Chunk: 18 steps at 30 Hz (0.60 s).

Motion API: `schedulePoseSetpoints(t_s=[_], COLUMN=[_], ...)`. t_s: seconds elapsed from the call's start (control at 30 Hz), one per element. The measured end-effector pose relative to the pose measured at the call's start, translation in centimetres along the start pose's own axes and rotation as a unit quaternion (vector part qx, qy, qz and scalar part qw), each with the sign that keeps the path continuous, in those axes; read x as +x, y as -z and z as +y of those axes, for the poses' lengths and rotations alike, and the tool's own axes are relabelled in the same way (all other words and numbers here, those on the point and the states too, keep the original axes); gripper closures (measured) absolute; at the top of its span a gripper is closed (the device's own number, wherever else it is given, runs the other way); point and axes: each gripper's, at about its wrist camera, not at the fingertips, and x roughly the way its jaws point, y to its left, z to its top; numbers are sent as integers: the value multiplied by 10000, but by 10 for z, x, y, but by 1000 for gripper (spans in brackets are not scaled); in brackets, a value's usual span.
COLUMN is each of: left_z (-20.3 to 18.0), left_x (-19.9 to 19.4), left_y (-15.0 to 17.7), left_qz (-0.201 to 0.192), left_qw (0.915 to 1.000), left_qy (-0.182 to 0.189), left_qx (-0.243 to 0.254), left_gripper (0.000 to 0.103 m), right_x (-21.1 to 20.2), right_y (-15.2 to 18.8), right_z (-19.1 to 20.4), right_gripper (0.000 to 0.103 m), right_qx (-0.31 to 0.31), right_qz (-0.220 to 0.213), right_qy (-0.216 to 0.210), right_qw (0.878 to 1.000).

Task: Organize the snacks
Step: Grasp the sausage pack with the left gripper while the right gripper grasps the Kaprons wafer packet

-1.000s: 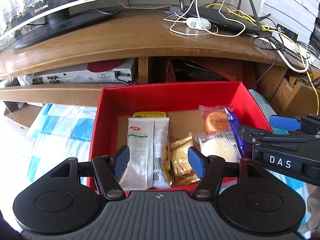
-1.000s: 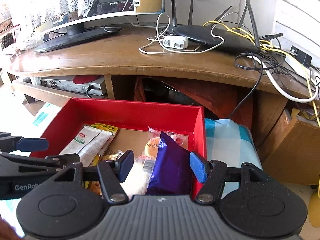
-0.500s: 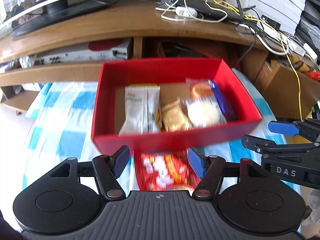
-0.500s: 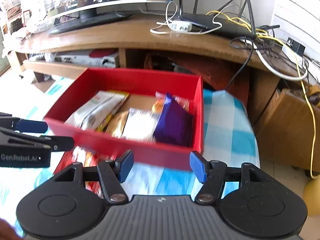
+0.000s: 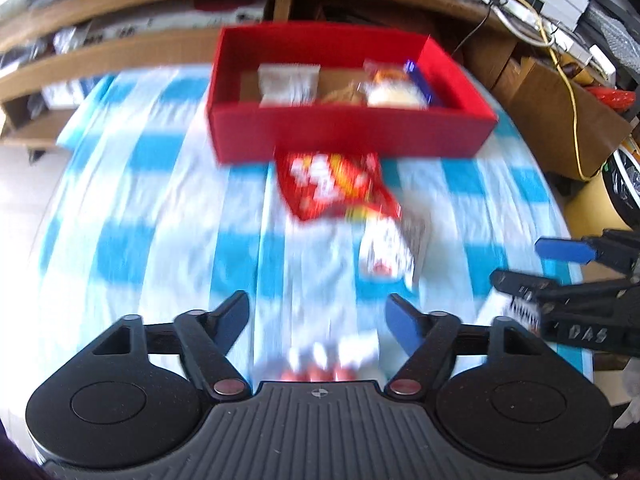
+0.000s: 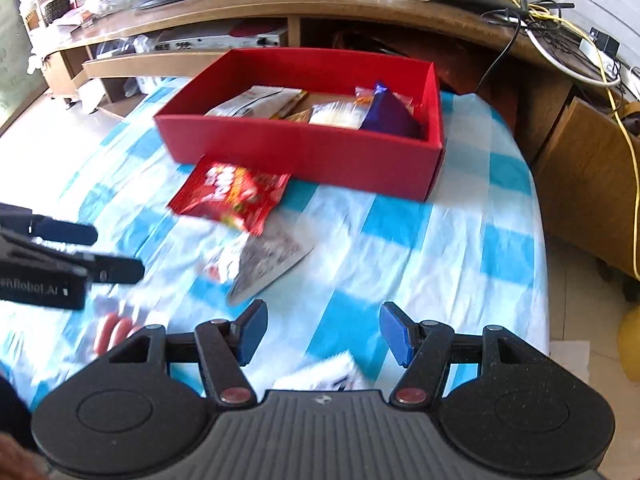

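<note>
- Red box (image 6: 304,152): open-topped, rectangular, standing on the checked cloth at the far end from both cameras, in front of the wooden desk. Landmark for all entries below.
- Contents of the red box: a white packet (image 6: 256,101) at its left side; a pale round snack in clear wrap (image 6: 340,114) near the middle; a purple packet (image 6: 390,116) toward its right end, leaning upward. Brown and yellow wrappers lie between the white and pale ones; blur leaves their type unclear.
- Red snack bag (image 6: 232,194): flat on the cloth just in front of the red box's near wall, one corner at or touching that wall.
- Grey-and-white packet (image 6: 264,260): on the cloth nearer the cameras than the red bag, its far edge tucked under or against that bag.
- Packet with red oblong pieces (image 6: 114,328): on the cloth well in front of the box, to the left; possibly sausages, though motion blur prevents certainty.
- White packet edge (image 6: 320,372): well in front of the box, just beyond the right gripper's body.
- Left gripper (image 5: 318,314): in front of the box, above the cloth, fingers wide apart, nothing between them.
- Right gripper (image 6: 322,328): in front of the box and right of the left one, fingers spread, holding nothing.
- Blue-and-white checked cloth (image 6: 460,248): covers the surface beneath the box.
- Wooden desk (image 6: 280,4): behind the box, carrying cables.
</note>
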Motion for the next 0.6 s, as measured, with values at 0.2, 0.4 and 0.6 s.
schedulePoseSetpoints(t_s=[0.2,0.4,0.6], left_z=[-1,-12,-18], left_x=[9,26,43], left_y=[27,37,37], left_qz=[398,552,554], left_qw=[9988,9978,9964], left_qy=[37,-153,-498], left_qx=[-273,-344,-395], left_gripper=[18,16,7], right_x=[-8,-17,-14], right_y=[15,20,24], right_z=[2,-2,-8], right_gripper=[11,11,11], right_qx=[-12,44,55], right_qz=[42,-53,41], right_qy=[-31,-79,-71], right_qw=[10000,9999,10000])
